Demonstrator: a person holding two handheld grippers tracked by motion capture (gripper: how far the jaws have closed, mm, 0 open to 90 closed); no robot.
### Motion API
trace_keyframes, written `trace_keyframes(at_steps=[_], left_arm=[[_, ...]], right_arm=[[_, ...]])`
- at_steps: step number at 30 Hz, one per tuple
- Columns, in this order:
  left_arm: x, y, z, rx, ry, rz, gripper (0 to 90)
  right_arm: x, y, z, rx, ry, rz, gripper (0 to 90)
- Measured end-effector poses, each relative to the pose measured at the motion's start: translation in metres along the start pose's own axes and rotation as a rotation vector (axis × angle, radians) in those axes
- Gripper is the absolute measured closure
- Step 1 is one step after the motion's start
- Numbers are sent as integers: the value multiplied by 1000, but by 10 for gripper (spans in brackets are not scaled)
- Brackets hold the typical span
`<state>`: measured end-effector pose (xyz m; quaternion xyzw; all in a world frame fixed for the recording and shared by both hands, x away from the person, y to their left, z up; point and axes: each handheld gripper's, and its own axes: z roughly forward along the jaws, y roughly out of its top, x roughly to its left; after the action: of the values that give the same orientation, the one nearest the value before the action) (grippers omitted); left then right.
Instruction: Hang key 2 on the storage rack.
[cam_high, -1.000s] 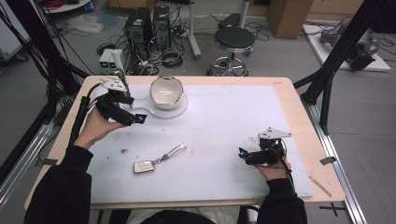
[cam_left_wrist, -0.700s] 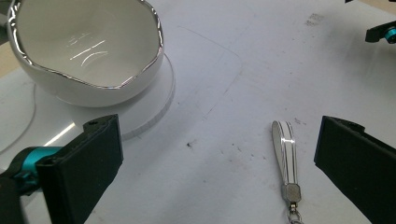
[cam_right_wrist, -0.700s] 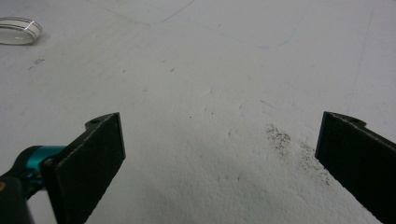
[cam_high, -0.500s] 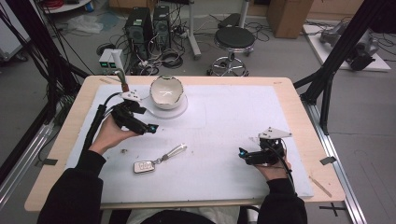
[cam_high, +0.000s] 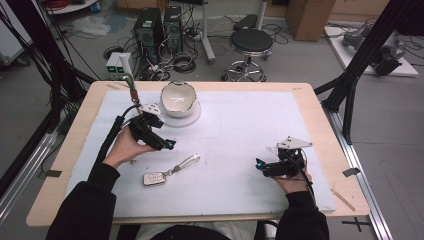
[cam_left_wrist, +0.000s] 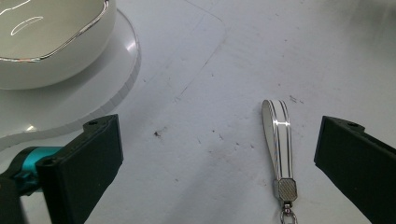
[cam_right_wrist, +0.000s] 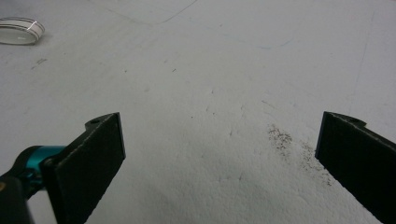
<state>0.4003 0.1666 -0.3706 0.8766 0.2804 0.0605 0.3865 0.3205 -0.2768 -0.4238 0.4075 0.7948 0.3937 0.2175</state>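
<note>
Wooden table (cam_high: 310, 92), white mat (cam_high: 240, 125) on it — bowl on plate (cam_high: 192, 115), key fob (cam_high: 154, 178) with strap

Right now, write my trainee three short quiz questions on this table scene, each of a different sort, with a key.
1. True or false: the left gripper is shut on the key fob.
2. What does the bowl stand on? A) white plate B) bare wood C) stool
3. Fill in: in the left gripper view, the strap loop lies between the gripper's two ____.

Key
1. False; the jaws are open and hold nothing.
2. A, the white plate.
3. jaws
</note>
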Motion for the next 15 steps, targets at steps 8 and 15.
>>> trace_keyframes(at_steps=[8,15], left_arm=[[-5,0,12,30,-8,22,17],[-13,0,28,73,-13,56,17]], right_arm=[[1,0,1,4,0,-5,5],[1,0,0,1,0,-7,5]])
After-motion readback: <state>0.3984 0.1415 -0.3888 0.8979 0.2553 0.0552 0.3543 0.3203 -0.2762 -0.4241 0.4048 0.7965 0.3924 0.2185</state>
